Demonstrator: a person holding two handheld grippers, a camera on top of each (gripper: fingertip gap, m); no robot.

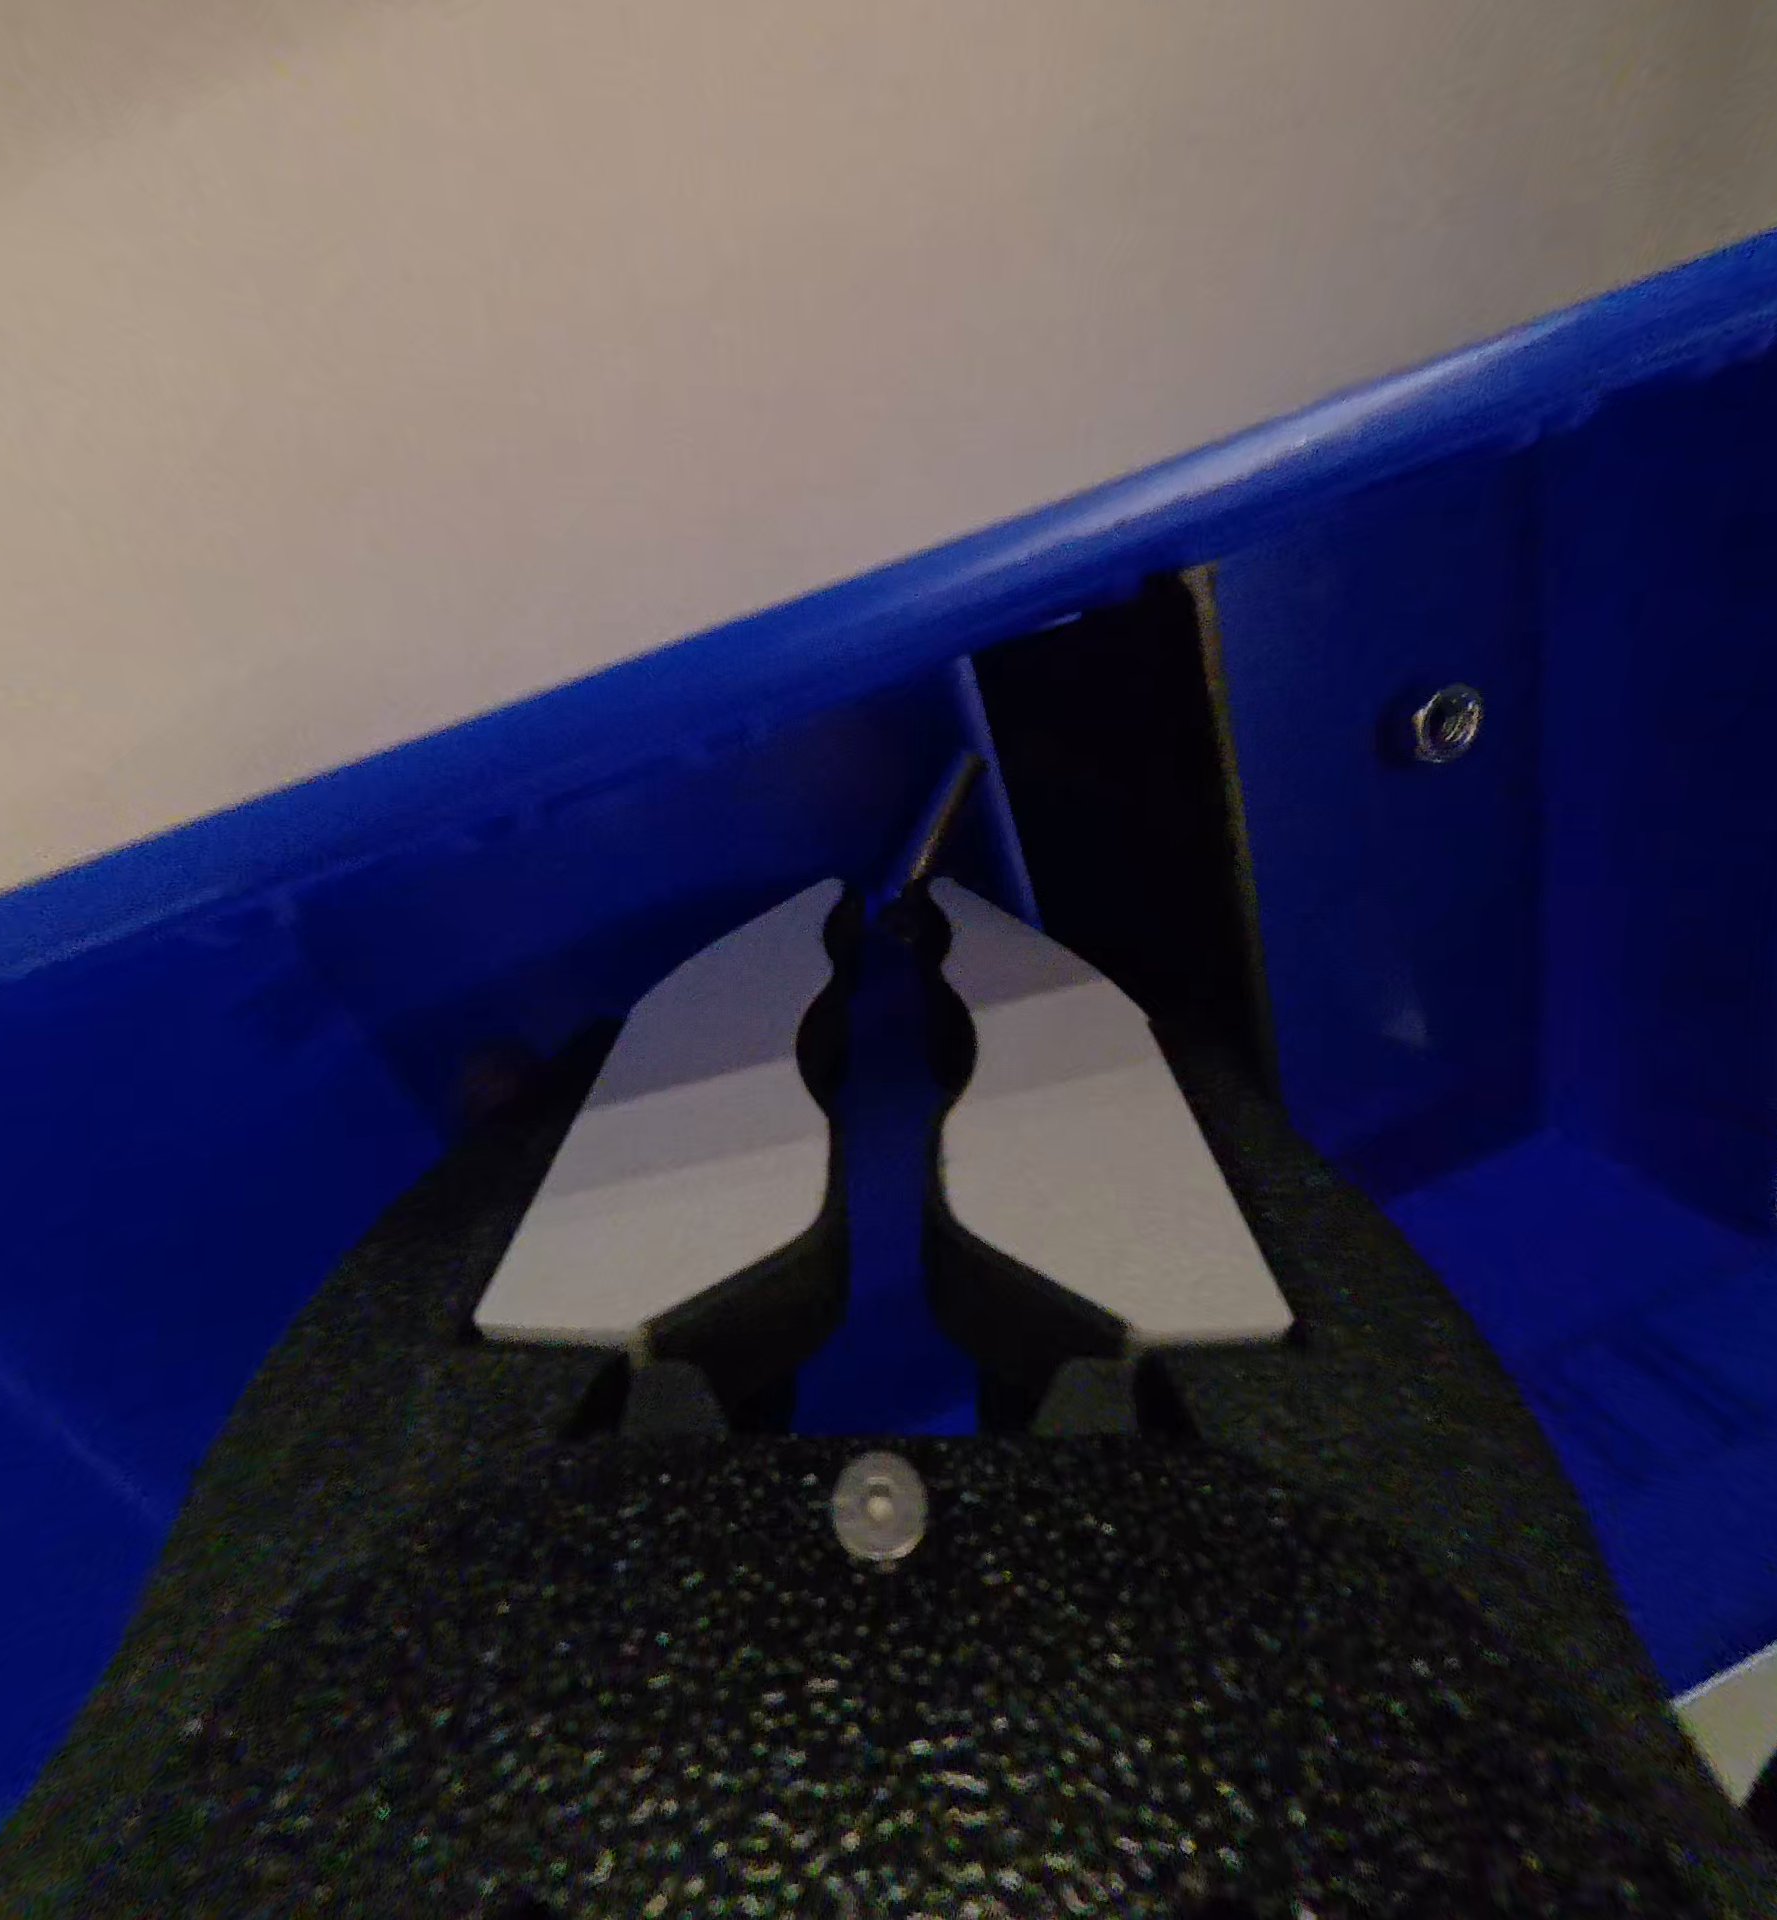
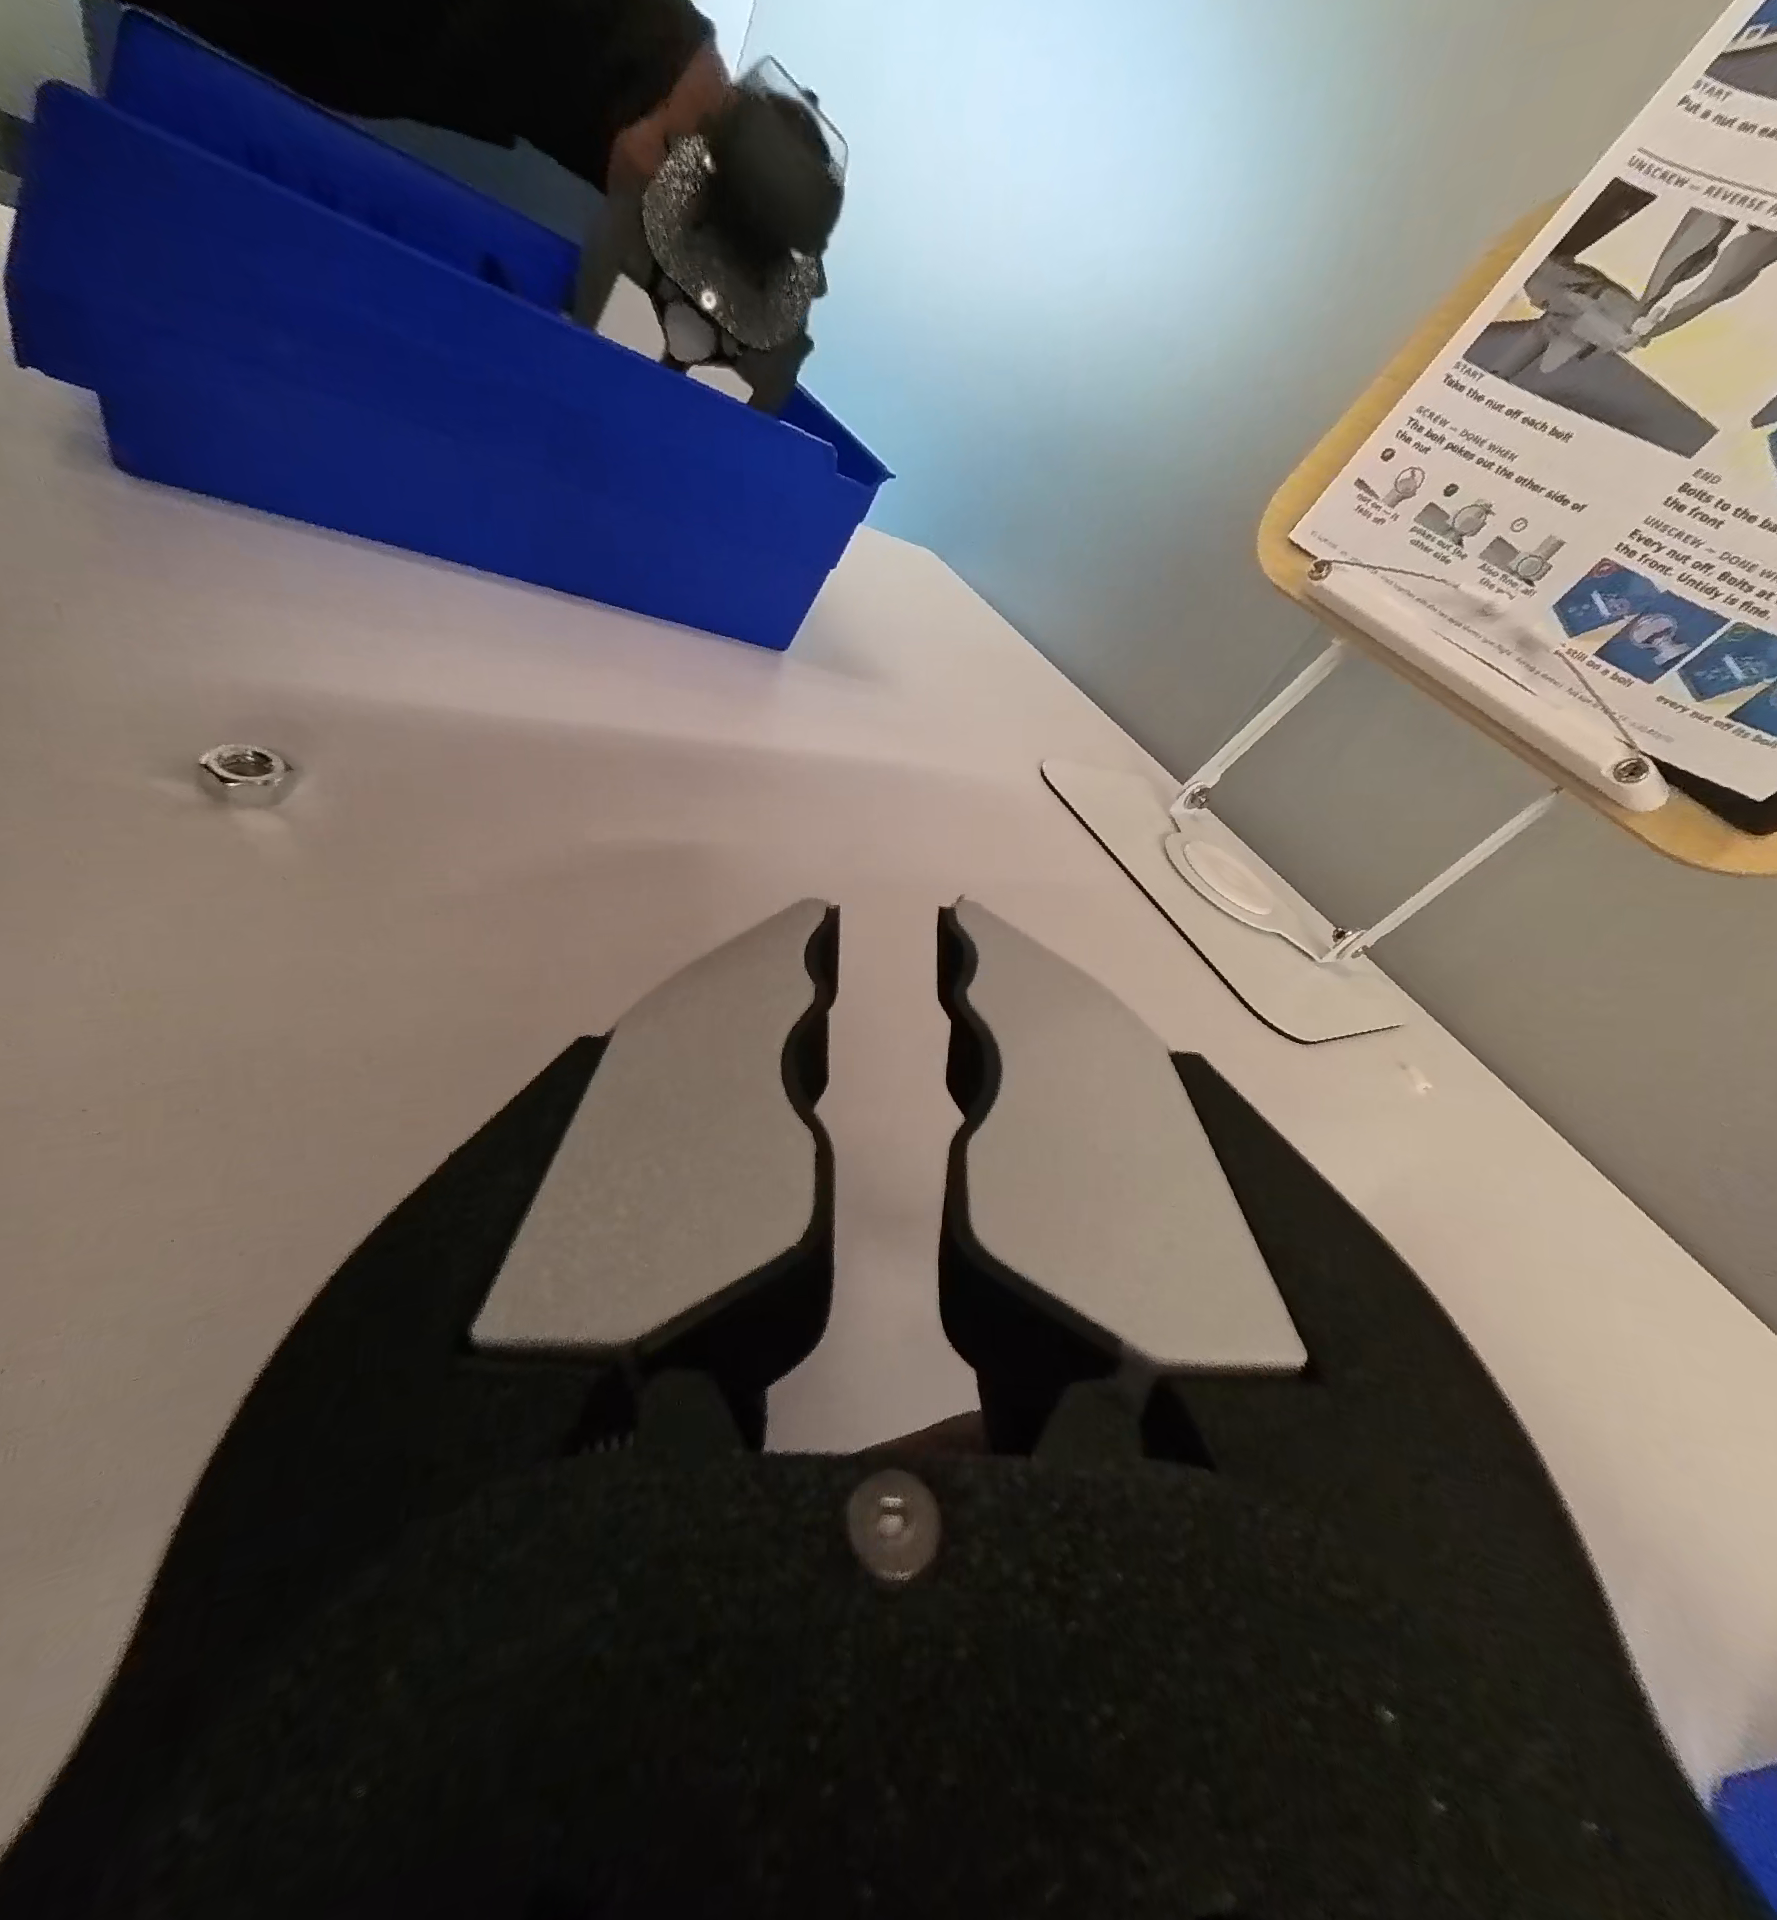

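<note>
A: Gripping what looks like a slim dark bolt (image 1: 941, 821), the left gripper (image 1: 889, 914) sits deep inside the blue bin (image 1: 551, 790). Its fingertips are nearly together, and the bolt's head seems pinched between them while the shank juts up toward the bin's far wall, beside a black divider (image 1: 1112, 810). The view is blurred there, so the contact is not crisp.

B: How would that bolt handle?

A: Judging by its look, it is rigid metal, light and smooth, so it could pivot or slip if held only at the head. A hold across the shank would likely be steadier.

B: Anything else in the bin?

A: A shiny hex nut (image 1: 1447, 722) against the blue wall, right of the divider.

B: And the other hand?

A: The right gripper (image 2: 889, 920) hovers low over the white table (image 2: 448, 987), its fingers a narrow way apart with nothing between them. Another silver nut (image 2: 245, 771) lies on the table off to its left, well apart. Farther back stands the bin, with the left gripper dipped into it, and to the right an instruction sheet (image 2: 1642, 416) on a stand.
</note>
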